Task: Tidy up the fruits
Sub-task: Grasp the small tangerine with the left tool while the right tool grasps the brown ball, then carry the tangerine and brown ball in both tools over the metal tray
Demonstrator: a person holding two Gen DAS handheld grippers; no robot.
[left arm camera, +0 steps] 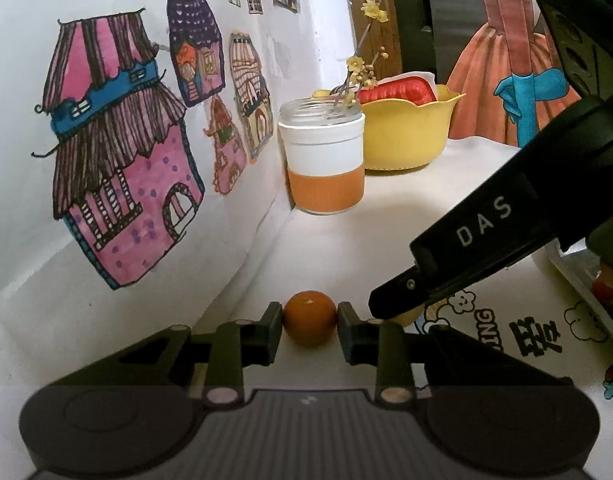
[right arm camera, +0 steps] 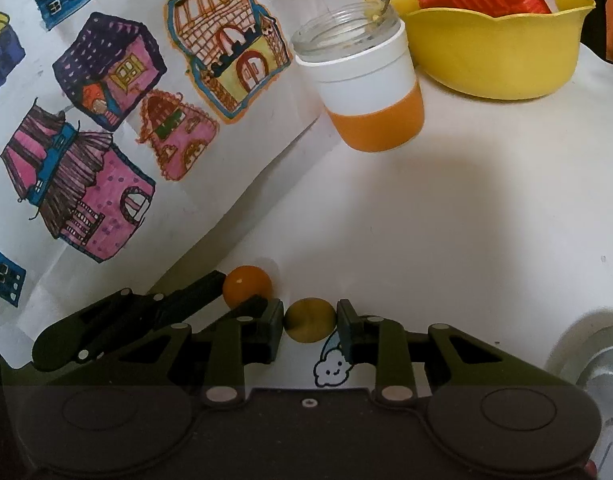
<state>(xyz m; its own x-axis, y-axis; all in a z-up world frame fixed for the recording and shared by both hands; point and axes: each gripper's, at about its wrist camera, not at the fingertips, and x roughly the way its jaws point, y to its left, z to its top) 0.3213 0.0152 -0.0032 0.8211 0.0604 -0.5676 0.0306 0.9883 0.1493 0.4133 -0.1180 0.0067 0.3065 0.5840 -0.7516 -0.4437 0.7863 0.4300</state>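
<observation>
Item 1: orange fruit (left arm camera: 309, 323). Small, round, smooth-skinned, dull orange with a pale speck on top. It sits on the white table (left arm camera: 386, 216) directly between the fingertips of the left gripper (left arm camera: 309, 325); both pads (left arm camera: 275, 324) touch its sides at the widest girth, so the fingers are clenched on it. In the right wrist view the same fruit (right arm camera: 247, 285) shows just beyond and to the left of the right gripper's left finger.

Item 2: yellow fruit (right arm camera: 309, 321). Similar size, duller yellow-brown skin. It lies between the fingertips of the right gripper (right arm camera: 309, 322), flanked closely on both sides and apparently grasped, above a cloud sticker (right arm camera: 331, 369) on the table.

Handling, judged: both fruits look light, firm but bruisable, with a slick curved skin that may roll or squirt out if pinched off-centre. Hold across the equator with modest pressure, pads level.

Item 3: surroundings. Well ahead of both sets of fingers stand a glass jar (left arm camera: 322, 156) with a white and orange sleeve holding yellow-flowered twigs, and just to its right a yellow bowl (left arm camera: 406, 136) containing a red object. To the left of the fingers hangs a paper sheet (left arm camera: 118, 152) of painted houses.
</observation>
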